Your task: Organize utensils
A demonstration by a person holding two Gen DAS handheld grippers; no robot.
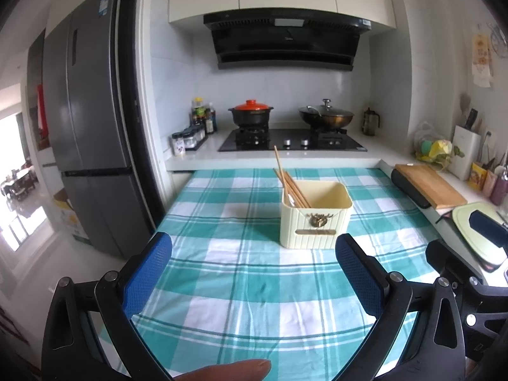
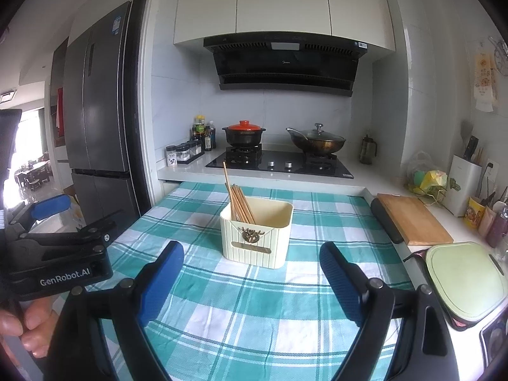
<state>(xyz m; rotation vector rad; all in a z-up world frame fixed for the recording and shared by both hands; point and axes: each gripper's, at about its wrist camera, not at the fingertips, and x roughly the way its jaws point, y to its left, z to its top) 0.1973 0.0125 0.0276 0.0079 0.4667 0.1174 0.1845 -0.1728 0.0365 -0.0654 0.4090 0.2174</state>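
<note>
A cream box (image 1: pixel 316 219) stands on the checked cloth (image 1: pixel 241 289), towards the far half of the table and well short of the counter edge. A metal ornament and a small plate are fixed to its near face. Wooden chopsticks (image 1: pixel 290 189) are gathered in its left corner, leaning up and to the left; one stick rises higher than the rest. The rest of the box's inside is seen to be bare.

Both claws are held above the near part of the cloth, apart from the box and pointed towards it. The left gripper (image 1: pixel 254 263) is spread wide, with nothing between its blue pads (image 1: pixel 149 273). The right gripper (image 2: pixel 250 273) is likewise spread wide, and nothing is held by it. In the right view the left gripper's black body is seen at the left edge, gripped by a hand (image 2: pixel 30 327). A fingertip (image 1: pixel 228 370) is seen at the bottom of the left view.

Behind the table a hob (image 1: pixel 293 141) is set in the counter, with a red-lidded pot (image 1: pixel 250 114) on its left burner and a lidded wok (image 1: pixel 327 116) on its right. Jars and bottles are lined up left of the hob. A fridge (image 1: pixel 92 146) stands further left. On the right counter a cutting board (image 1: pixel 428 184) is laid, with a pale green board (image 2: pixel 460 281) nearer.
</note>
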